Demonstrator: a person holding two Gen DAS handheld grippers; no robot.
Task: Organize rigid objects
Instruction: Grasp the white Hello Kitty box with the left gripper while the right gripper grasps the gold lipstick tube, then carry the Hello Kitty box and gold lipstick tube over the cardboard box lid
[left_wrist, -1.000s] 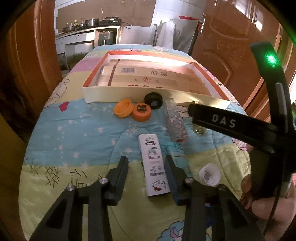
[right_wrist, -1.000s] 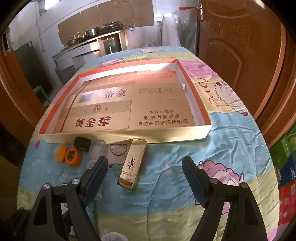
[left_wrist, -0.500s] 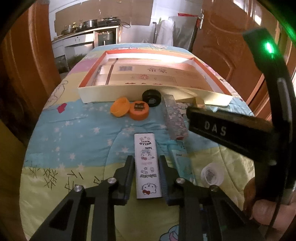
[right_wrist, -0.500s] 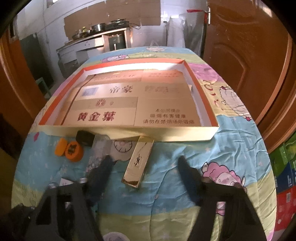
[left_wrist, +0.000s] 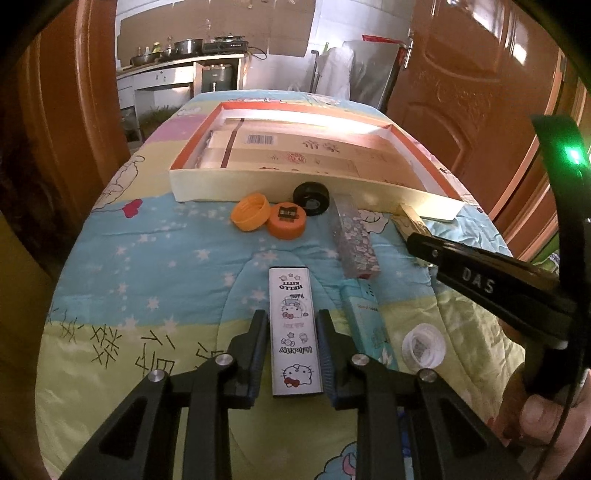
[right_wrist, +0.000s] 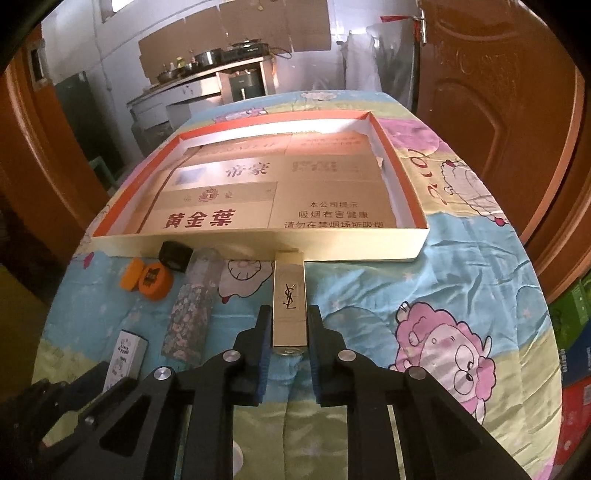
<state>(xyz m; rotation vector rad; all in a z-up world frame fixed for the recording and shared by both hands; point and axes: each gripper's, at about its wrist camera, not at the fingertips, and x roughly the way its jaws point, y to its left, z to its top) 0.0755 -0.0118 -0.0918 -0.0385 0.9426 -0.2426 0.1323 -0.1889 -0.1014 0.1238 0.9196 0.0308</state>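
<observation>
Now the white cartoon-printed box is pinched along its long sides by the left tongs at lower centre of the left view, lying flat on the quilted worktop. Lower centre in the right view, the gold box is clamped by the right tongs, whose jaws have just been closing; its far end touches the shallow orange-rimmed tray.
</observation>
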